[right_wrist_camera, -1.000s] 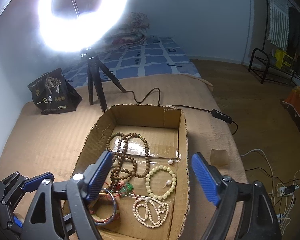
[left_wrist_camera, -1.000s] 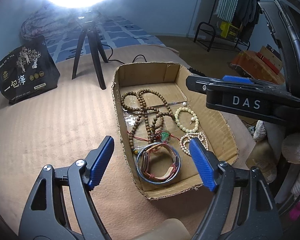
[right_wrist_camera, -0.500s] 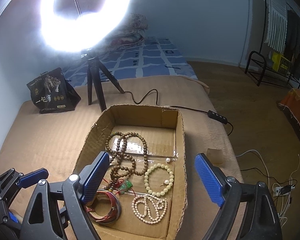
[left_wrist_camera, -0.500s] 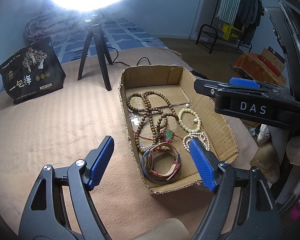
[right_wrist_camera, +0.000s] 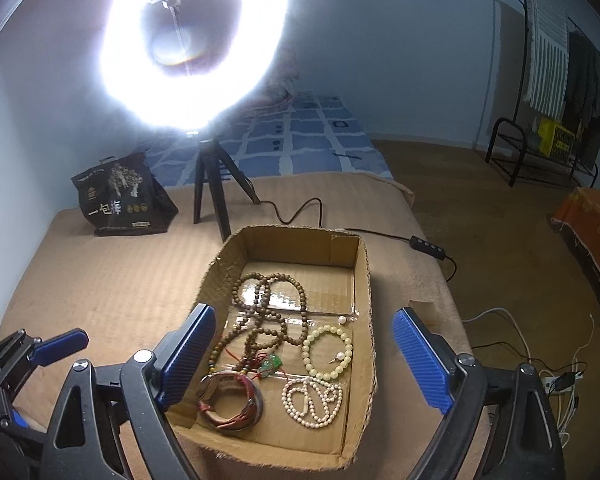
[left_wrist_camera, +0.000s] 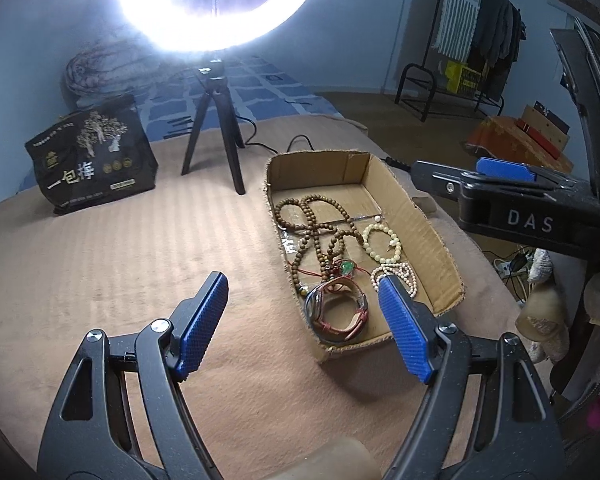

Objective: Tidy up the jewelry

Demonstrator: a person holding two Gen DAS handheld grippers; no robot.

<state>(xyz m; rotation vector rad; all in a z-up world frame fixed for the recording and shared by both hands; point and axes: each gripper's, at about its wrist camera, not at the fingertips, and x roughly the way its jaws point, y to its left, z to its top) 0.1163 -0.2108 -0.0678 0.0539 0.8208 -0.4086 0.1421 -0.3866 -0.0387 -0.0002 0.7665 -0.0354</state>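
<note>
A shallow cardboard box (left_wrist_camera: 428, 220) (right_wrist_camera: 362, 280) lies on a tan bedspread. Inside are a long brown wooden bead string (left_wrist_camera: 312, 224) (right_wrist_camera: 268, 312), a pale green bead bracelet (left_wrist_camera: 382, 242) (right_wrist_camera: 327, 354), a small-pearl strand (left_wrist_camera: 396, 274) (right_wrist_camera: 312, 400), a green pendant on red cord (left_wrist_camera: 346, 268) (right_wrist_camera: 270, 364) and a red-and-metal bangle (left_wrist_camera: 336, 314) (right_wrist_camera: 230, 402). My left gripper (left_wrist_camera: 304, 322) hovers open above the box's near left corner, nothing between its fingers. My right gripper (right_wrist_camera: 300, 358) is above the box, its jaws opening, holding nothing.
A ring light on a black tripod (left_wrist_camera: 214, 136) (right_wrist_camera: 210, 188) stands behind the box, its cable and switch (right_wrist_camera: 428, 246) trailing right. A black printed bag (left_wrist_camera: 90, 160) (right_wrist_camera: 122, 198) sits at the far left. A clothes rack (right_wrist_camera: 556, 92) and floor cables (right_wrist_camera: 556, 384) are to the right.
Both grippers have pulled back and up from the box, which now looks smaller and farther. The right jaws have spread a little wider. The jewelry lies unmoved.
</note>
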